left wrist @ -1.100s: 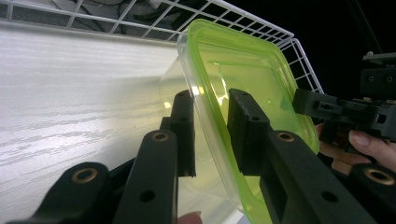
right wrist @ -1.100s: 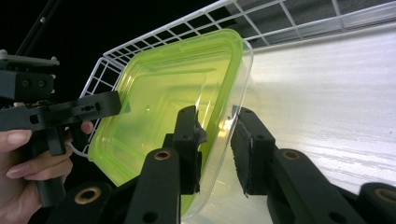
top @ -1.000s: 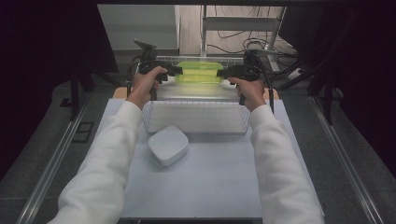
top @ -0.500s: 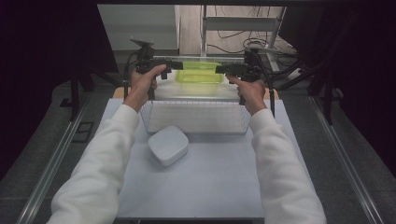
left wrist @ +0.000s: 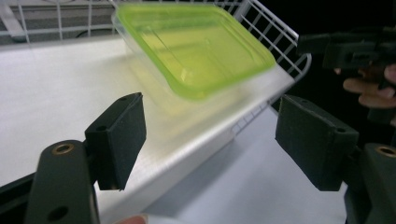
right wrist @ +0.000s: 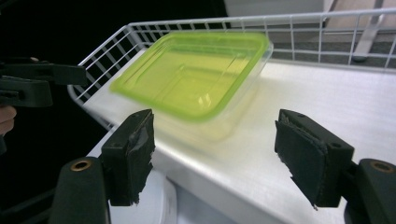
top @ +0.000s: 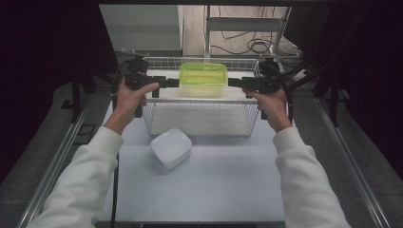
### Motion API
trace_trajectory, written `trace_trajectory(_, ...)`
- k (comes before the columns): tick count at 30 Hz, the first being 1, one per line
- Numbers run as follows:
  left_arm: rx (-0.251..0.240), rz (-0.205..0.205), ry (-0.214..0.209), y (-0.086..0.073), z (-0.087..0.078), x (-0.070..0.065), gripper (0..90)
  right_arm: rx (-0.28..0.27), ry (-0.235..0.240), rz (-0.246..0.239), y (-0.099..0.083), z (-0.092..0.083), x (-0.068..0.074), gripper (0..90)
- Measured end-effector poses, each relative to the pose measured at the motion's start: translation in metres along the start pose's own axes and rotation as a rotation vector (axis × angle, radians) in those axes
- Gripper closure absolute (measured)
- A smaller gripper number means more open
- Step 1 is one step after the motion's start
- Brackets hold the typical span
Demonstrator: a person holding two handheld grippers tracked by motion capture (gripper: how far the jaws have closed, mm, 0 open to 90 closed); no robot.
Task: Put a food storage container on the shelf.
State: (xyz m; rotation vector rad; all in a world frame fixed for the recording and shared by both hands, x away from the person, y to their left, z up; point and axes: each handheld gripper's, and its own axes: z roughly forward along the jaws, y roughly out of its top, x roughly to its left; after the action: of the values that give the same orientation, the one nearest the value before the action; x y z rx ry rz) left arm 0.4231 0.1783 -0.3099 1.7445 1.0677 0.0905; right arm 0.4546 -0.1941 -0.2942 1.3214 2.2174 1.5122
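A clear tub with a yellow-green lid (top: 203, 76) rests on a white shelf (top: 199, 95) at the back of a wire basket (top: 199, 121). My left gripper (top: 177, 82) hovers just off its left end and my right gripper (top: 231, 82) just off its right end. Neither touches it. Both sets of jaws have just been opening and nothing lies between them. The left gripper view has the tub (left wrist: 196, 44) beyond my left gripper (left wrist: 210, 140). Beyond my right gripper (right wrist: 217, 154), the tub (right wrist: 191, 74) sits on the same shelf.
A white square dish (top: 171, 147) lies upside down on the table (top: 199, 190) in front of the basket, left of centre. The basket's wire wall rises behind the tub. Metal rails run along both sides of the table.
Both grippers were shut on the tub's ends a second ago. They have opened, let it go and drawn apart sideways. The tub stays on the shelf.
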Motion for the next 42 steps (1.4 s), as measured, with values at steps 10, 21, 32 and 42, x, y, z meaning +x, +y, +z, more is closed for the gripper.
trace_trajectory(10, 0.040, 0.084, -0.005, -0.054, -0.019, -0.025, 23.6, 0.007, 0.052, -0.044, -0.051, -0.036, 0.002, 28.1)
trace_trajectory(21, 0.101, 0.097, 0.003, -0.114, -0.019, -0.036, 23.8, 0.054, 0.066, -0.108, -0.107, -0.054, 0.008, 28.1)
trace_trajectory(32, 0.128, 0.030, 0.018, -0.164, -0.024, -0.020, 25.1, 0.115, 0.057, -0.101, -0.165, -0.059, 0.007, 28.0)
trace_trajectory(42, 0.211, 0.007, 0.066, -0.196, -0.023, -0.005, 25.3, 0.215, 0.024, -0.077, -0.207, -0.040, 0.001, 28.0)
